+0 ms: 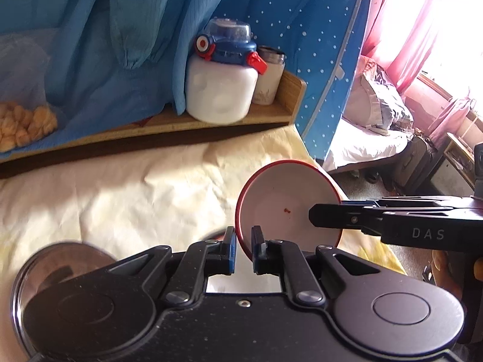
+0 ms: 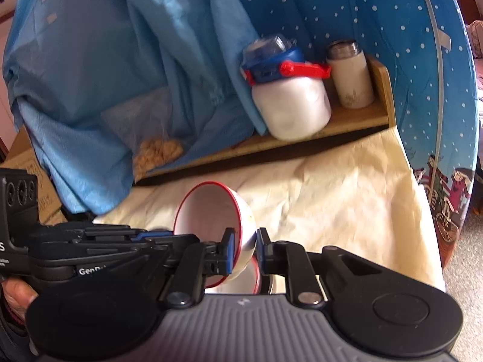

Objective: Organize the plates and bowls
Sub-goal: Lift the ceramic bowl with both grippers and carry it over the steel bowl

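A: How is the left gripper (image 1: 243,249) seen to stand?

B: Its jaws are drawn nearly together, and the rim of a red-rimmed white bowl (image 1: 283,208) is pinched between the blue pads. The bowl is held tilted, its opening turned sideways, just ahead of the fingertips and clear of the pale yellow cloth (image 1: 120,187) spread beneath.

A: And the right gripper (image 2: 245,249)?

B: The same bowl (image 2: 211,217) is clamped at its opposite rim, the wall being caught between the two pads. From the left wrist view that gripper (image 1: 314,215) is seen reaching in from the right side, its tip laid over the bowl's far edge.

A: Is anything seen below the tools?

B: A metal plate (image 1: 54,259) is seen under the left gripper's body, to its left, lying on the cloth. In the right wrist view a second red-rimmed dish (image 2: 241,283) is glimpsed directly under the held bowl, behind the fingers; how much of it there is cannot be told.

A: What is placed further ahead?

B: A wooden shelf (image 1: 271,111) is set well beyond the fingertips, with a white bottle with a blue cap (image 1: 220,84) and a smaller white flask (image 1: 268,75) stood on it, touching or nearly so. Blue fabric (image 1: 90,30) is hung behind.
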A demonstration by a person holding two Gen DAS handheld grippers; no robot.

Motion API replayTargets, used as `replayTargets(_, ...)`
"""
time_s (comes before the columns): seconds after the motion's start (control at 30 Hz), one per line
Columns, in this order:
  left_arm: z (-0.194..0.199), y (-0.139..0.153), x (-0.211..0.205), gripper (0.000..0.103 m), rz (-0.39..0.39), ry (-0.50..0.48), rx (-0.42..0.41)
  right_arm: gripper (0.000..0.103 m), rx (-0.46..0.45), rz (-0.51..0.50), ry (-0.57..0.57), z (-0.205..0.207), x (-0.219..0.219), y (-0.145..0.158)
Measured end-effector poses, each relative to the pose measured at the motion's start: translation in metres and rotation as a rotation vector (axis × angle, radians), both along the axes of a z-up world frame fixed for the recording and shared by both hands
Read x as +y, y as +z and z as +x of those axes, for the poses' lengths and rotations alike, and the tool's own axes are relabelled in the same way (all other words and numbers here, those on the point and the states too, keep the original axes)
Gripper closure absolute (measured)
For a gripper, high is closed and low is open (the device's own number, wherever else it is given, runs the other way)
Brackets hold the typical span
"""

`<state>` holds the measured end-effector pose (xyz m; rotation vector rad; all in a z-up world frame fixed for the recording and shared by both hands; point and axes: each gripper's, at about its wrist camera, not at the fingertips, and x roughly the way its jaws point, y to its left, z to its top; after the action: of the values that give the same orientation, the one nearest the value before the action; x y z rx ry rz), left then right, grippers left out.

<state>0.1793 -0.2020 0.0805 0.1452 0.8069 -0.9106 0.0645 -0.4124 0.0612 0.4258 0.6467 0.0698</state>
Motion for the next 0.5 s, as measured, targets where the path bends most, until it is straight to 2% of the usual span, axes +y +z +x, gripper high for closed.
replayTargets(0.17, -0.01, -0.01, 0.011, 0.093, 0.034, -0.025, 0.005, 0.086, 0.077, -0.081, 0.03, -0.004, 0.024, 0.0)
replayTargets(0.33, 0.003, -0.029, 0.014, 0.093, 0.055, -0.015, 0.062, 0.086, 0.156, -0.116, 0.05, 0.012, 0.036, -0.01)
replayTargets(0.5, 0.014, -0.035, 0.017, 0.093, 0.068, -0.009, 0.096, 0.085, 0.209, -0.122, 0.091, 0.025, 0.042, -0.016)
